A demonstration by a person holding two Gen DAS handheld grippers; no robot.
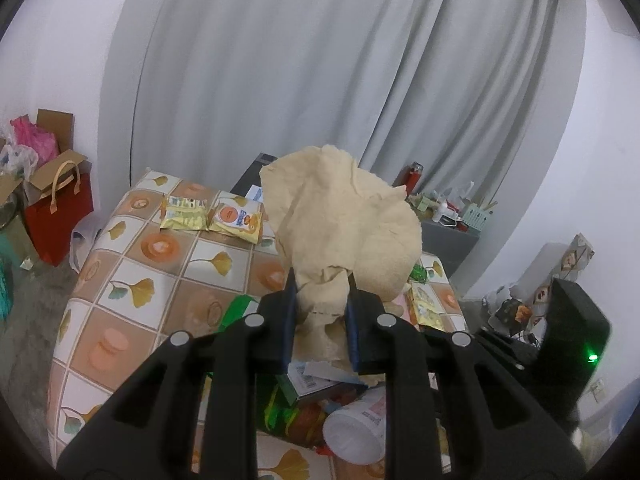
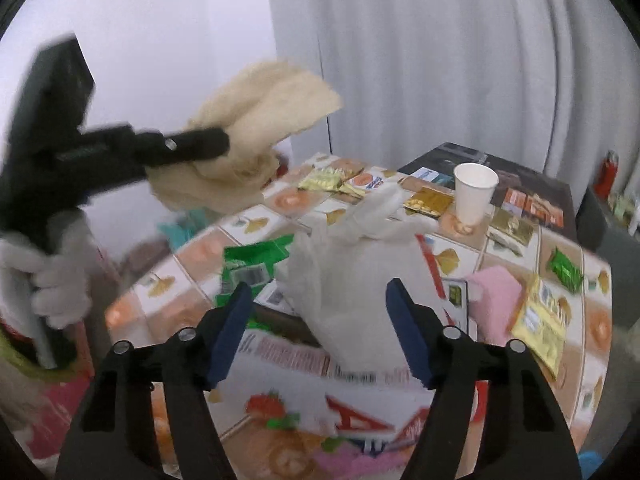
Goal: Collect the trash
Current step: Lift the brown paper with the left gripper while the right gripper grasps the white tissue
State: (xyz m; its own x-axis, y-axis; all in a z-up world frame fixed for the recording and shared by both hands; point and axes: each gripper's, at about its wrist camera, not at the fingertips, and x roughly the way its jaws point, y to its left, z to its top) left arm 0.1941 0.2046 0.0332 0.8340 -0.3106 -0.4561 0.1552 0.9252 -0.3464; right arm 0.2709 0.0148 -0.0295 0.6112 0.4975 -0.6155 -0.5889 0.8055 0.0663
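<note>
My left gripper (image 1: 322,280) is shut on a crumpled beige paper towel (image 1: 344,216) and holds it up above the table. The right wrist view shows that gripper (image 2: 224,140) from the side, with the towel (image 2: 272,108) bunched in its jaws and a white-gloved hand (image 2: 60,284) on its handle. My right gripper (image 2: 318,286) is open over a white plastic bag (image 2: 352,248) that stands on the table; its pads do not press on the bag. Snack wrappers (image 1: 184,218), a green packet (image 2: 256,260) and a printed carton (image 2: 320,364) lie around.
The table wears a tile-and-leaf patterned cloth (image 1: 132,264). An upright white paper cup (image 2: 474,192), yellow packets (image 2: 540,328) and a pink pack (image 2: 496,292) sit on the right side. A red gift bag (image 1: 60,216) stands on the floor at left; grey curtains hang behind.
</note>
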